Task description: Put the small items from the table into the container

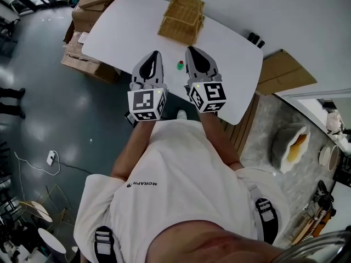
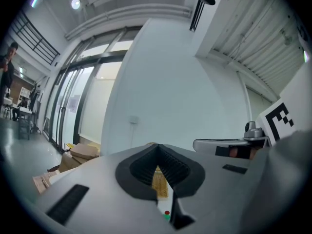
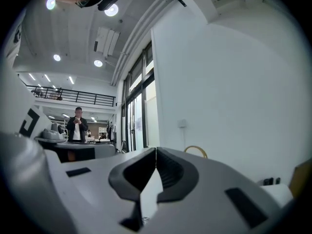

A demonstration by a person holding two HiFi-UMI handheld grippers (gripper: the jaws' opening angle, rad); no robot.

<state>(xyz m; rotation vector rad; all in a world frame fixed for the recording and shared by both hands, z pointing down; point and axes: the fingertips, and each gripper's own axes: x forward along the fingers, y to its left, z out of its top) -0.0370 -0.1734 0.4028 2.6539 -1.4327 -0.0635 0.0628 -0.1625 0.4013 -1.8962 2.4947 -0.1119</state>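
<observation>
Left gripper (image 1: 156, 55) and right gripper (image 1: 190, 51), both pinched closed and empty, hover over the white table (image 1: 126, 29). A small red-and-green item (image 1: 180, 65) lies between them, not yet in the far wicker basket (image 1: 182, 16).

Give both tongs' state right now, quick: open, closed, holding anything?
Left tongs: closed, holding nothing.
Right tongs: closed, holding nothing.

The basket (image 1: 182, 18) is rough woven tan wicker on a smooth matt white table (image 1: 126, 32), near brown cardboard boxes (image 1: 90, 7) on a glossy dark floor (image 1: 60, 114), while the left gripper (image 1: 155, 53) and right gripper (image 1: 189, 49) are matt grey plastic with ribbed black pads (image 2: 142, 168).
</observation>
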